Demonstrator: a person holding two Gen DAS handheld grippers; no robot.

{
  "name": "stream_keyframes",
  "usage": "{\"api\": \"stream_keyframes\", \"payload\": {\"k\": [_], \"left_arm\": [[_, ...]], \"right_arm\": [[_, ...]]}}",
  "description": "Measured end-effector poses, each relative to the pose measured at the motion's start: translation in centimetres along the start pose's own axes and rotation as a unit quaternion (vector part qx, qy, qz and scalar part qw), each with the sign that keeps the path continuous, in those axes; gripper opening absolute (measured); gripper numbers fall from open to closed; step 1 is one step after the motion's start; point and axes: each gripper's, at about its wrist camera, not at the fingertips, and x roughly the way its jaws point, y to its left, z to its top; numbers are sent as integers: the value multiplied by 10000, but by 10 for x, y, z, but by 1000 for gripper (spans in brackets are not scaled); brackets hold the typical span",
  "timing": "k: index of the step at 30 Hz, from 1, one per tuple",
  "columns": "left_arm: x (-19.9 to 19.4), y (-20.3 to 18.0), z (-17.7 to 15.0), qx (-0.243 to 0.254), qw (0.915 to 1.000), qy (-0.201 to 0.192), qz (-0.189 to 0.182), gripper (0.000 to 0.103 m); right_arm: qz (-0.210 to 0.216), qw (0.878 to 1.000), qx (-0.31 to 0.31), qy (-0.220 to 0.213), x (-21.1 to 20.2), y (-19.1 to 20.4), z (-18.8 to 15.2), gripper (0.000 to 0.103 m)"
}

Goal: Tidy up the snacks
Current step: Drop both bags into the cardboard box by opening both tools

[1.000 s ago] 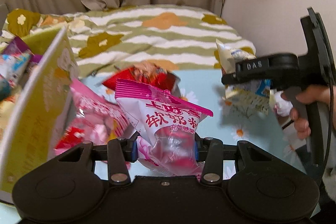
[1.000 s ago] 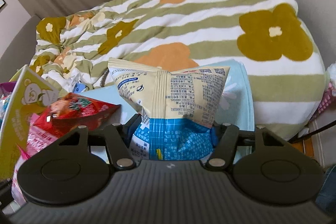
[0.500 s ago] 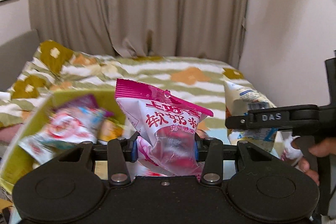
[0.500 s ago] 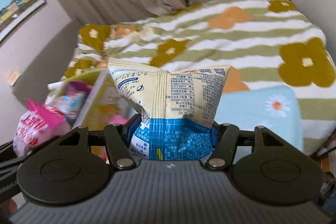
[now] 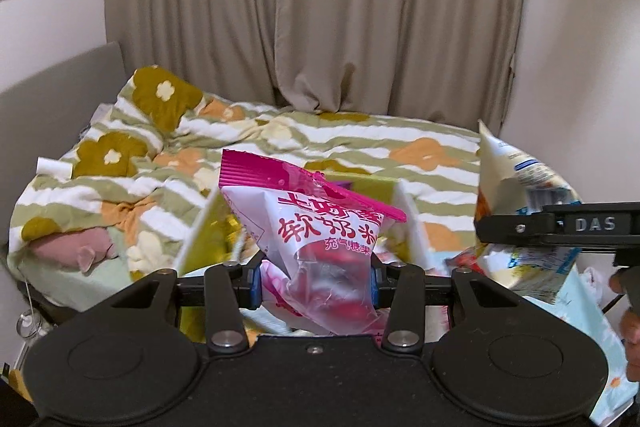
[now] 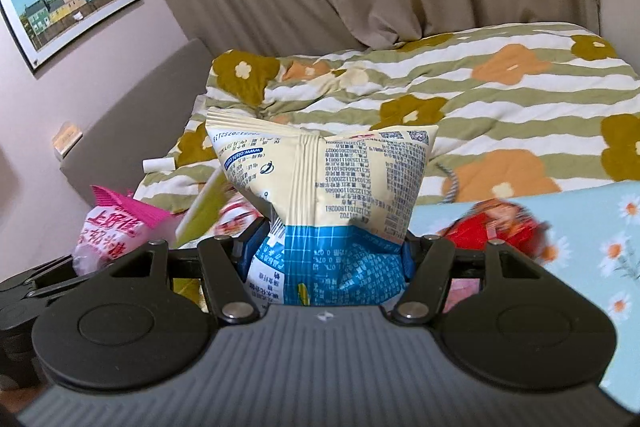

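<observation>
Bedroom surroundings are framing us: a worktop (image 6: pixel 592 223) under a pale blue daisy cloth is lying beside a bed, and we are taking the yellow-green snack box (image 5: pixel 208 227) on it as our landmark. Nearest to us, our left tongs (image 5: pixel 314 277) are clenching a pink and white marshmallow bag (image 5: pixel 320 227) and holding it in the air just in front of the box's open top. Right of the box, our right tongs (image 6: pixel 326 261) are gripping a cream and blue snack bag (image 6: pixel 324 183) by its lower half, seam side facing us, also off the surface. Further right of the box, a red snack packet (image 6: pixel 496 227) is lying on the daisy cloth. Inside the box we are seeing more packets, though they are too blurred to name. Beyond the box, the bed (image 5: pixel 360 139) is spreading out under a striped green quilt with flowers, and behind that beige curtains (image 5: pixel 320 7) are hanging; left of them a framed picture (image 6: pixel 68 1) is hanging on the wall.
</observation>
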Motion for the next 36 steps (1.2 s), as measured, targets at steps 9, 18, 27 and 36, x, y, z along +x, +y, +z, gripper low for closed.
{"api": "stream_keyframes", "payload": {"k": [9,18,27,36], "left_arm": [[29,60,-22,78,9985,466,-260,88],[7,82,-38,-107,9979,458,-447,101],[-8,101,-31,-151,9991,365,-137,101],[-5,107,-37,-99,9989,464,31,101]], "right_arm": [[-331,9992,202,41,32,62,-30,78],[-684,9972,187,228,44,88,-55,78],[-536,9985,24,122,53,115,-52,79],[-614,9979,195,65,73,122,-61,103]]}}
